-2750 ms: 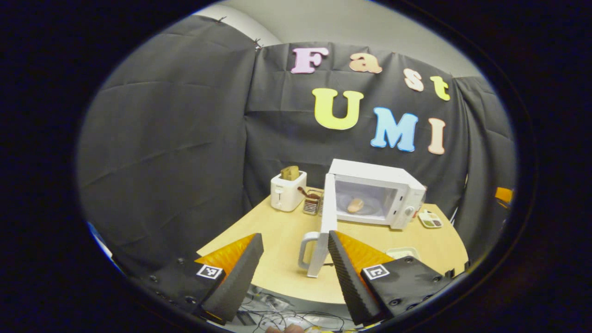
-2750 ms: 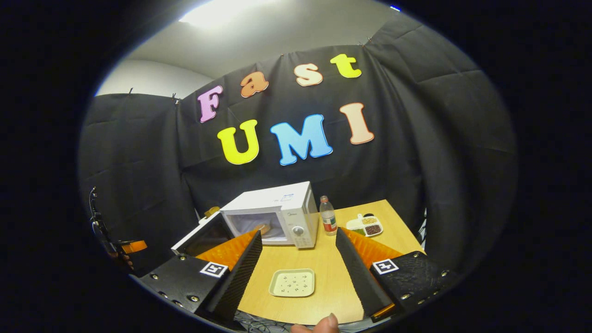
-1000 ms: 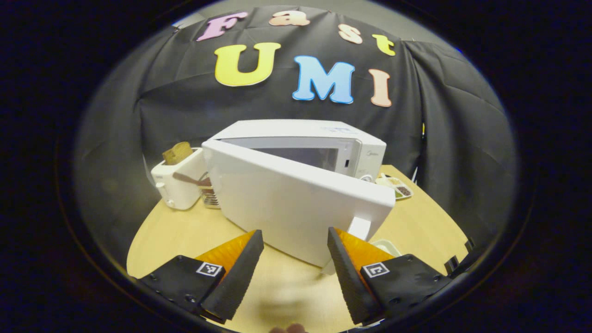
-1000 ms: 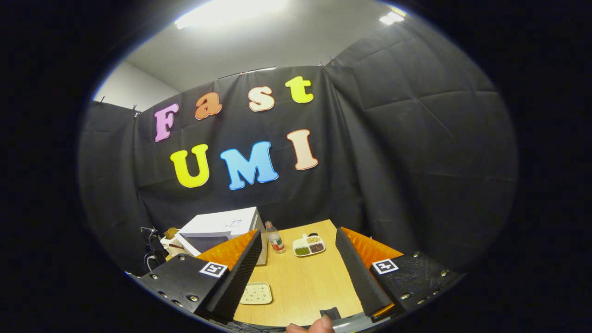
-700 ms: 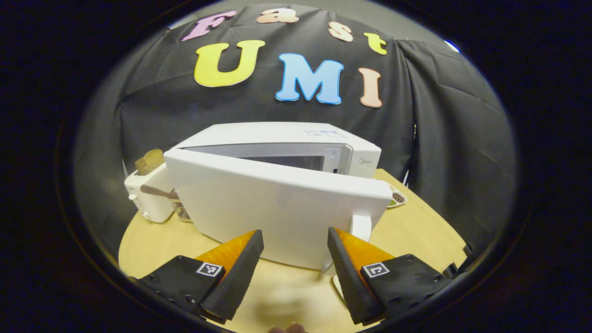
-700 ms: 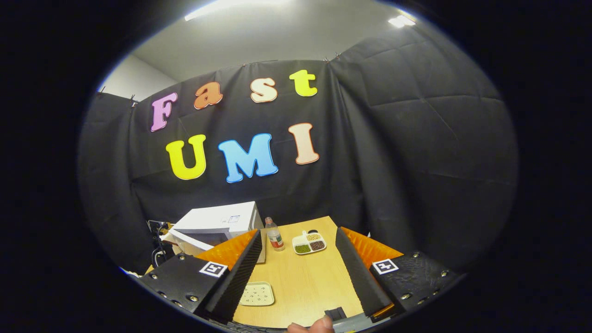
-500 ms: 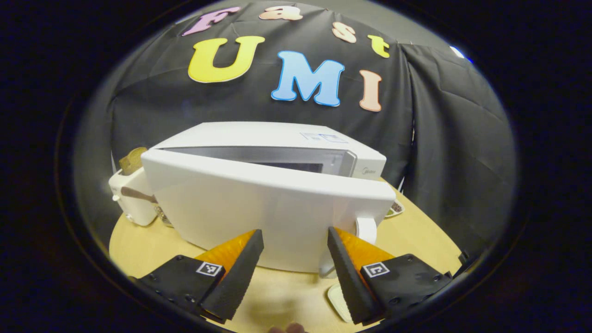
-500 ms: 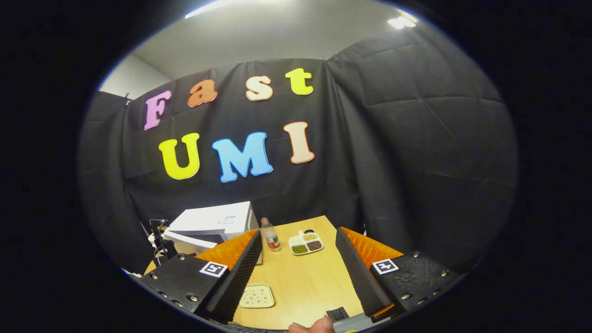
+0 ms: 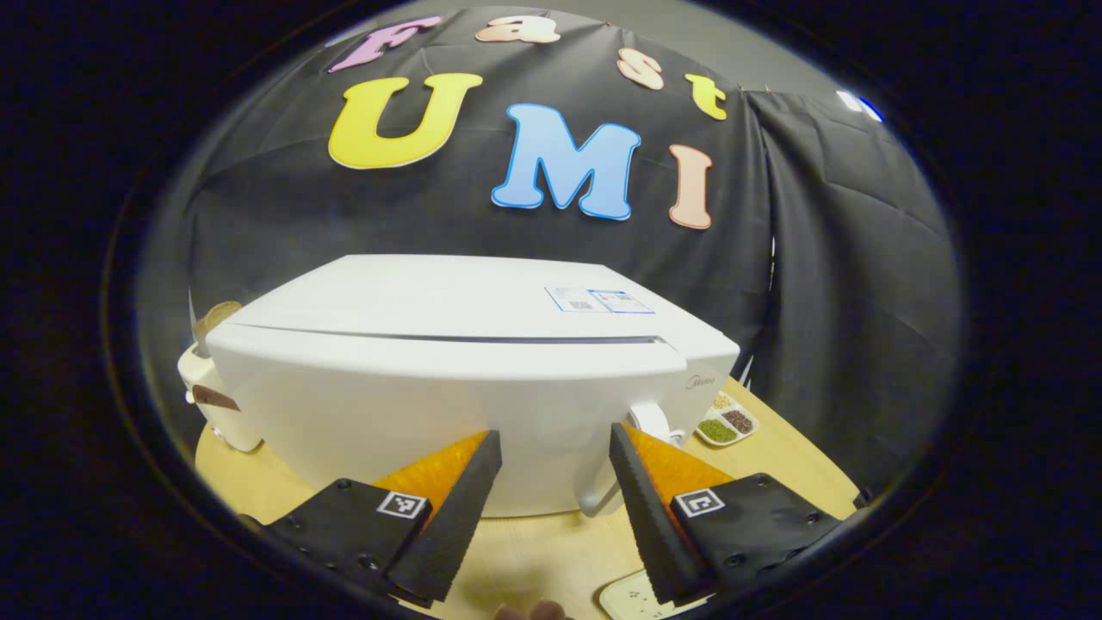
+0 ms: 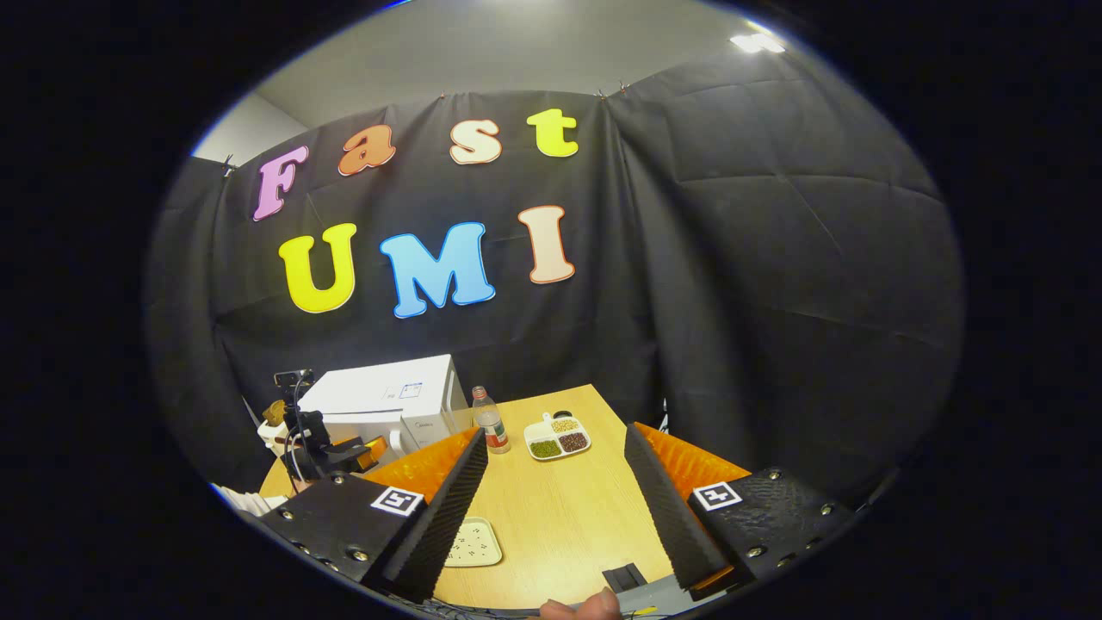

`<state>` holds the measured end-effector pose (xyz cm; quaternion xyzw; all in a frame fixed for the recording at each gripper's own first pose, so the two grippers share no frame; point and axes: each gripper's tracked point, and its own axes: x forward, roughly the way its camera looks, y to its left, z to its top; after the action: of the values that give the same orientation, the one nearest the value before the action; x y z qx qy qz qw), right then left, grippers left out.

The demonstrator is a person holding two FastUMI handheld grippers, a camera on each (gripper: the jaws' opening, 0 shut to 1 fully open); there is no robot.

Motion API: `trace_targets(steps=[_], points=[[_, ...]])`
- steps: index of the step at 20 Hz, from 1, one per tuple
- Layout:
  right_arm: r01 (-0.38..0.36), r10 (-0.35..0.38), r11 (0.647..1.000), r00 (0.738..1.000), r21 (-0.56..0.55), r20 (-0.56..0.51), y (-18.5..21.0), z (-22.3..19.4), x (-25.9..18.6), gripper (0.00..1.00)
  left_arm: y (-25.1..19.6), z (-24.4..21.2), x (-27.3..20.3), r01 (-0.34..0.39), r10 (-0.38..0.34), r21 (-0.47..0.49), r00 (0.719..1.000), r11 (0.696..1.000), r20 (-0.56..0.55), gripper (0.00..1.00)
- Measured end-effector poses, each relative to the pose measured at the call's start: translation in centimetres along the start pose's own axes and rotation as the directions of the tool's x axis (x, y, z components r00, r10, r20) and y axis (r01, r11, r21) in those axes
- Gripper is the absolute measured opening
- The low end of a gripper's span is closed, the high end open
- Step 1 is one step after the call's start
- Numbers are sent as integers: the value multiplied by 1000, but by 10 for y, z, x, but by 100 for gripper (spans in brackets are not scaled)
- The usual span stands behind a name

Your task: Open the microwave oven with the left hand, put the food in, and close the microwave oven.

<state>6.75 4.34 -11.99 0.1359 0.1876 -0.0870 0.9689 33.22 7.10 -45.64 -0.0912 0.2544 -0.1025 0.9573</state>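
Left gripper view: the left tongs [image 9: 551,508] stand spread with nothing between the fingers, close against the white door [image 9: 413,413] of the microwave oven [image 9: 482,297]. The door lies nearly flush with the cabinet; a thin dark seam runs along its top edge, and whether it is fully latched cannot be told. The door handle [image 9: 641,430] is partly covered by one finger. The food is hidden behind the door. A toaster [image 9: 202,387] is cut off at the oven's left side, and a divided snack dish [image 9: 727,424] peeks out at its right. Right gripper view: the right tongs [image 10: 555,504] hang wide apart and empty over the wooden surface [image 10: 568,508], well away from the oven (the left tongs appear here, small, at its front). A bottle [image 10: 491,424] stands just beside the oven; a small speckled plate [image 10: 478,542] lies partly behind one finger.
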Motion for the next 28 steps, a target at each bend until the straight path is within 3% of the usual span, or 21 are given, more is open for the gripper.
trace_targets(steps=[8,11,14,15,19,21,23,26,27,28], points=[[-74,74,997,997,-32,2,23,-1,-3,98,3,4,2,-24,22,-29,999,999,-48,88],[-109,109,993,994,-39,12,24,0,-10,98,-1,20,-29,-13,13,-10,1000,1000,-24,99],[-154,154,988,988,-31,17,25,2,-14,98,-12,40,-95,11,-11,-92,1000,996,1,89],[-175,176,984,984,-31,23,26,4,-17,98,-16,50,-121,15,-13,-113,1000,994,22,94],[-272,276,959,960,-75,41,29,17,-27,98,-16,115,-236,-44,59,-112,988,993,140,94],[-304,312,946,948,-110,66,31,31,-29,98,-24,161,-300,-59,88,-129,968,990,234,89],[-335,349,931,934,-145,81,38,42,-31,98,-32,194,-361,-99,135,-133,947,986,293,93],[-378,401,909,907,-175,124,57,66,-36,98,-52,227,-444,-165,188,-95,914,982,358,94],[-380,405,908,904,-178,135,62,73,-38,98,-58,239,-466,-173,188,-73,905,982,383,87],[-370,396,912,905,-175,152,65,83,-41,98,-62,247,-485,-184,191,-56,897,981,399,87]])
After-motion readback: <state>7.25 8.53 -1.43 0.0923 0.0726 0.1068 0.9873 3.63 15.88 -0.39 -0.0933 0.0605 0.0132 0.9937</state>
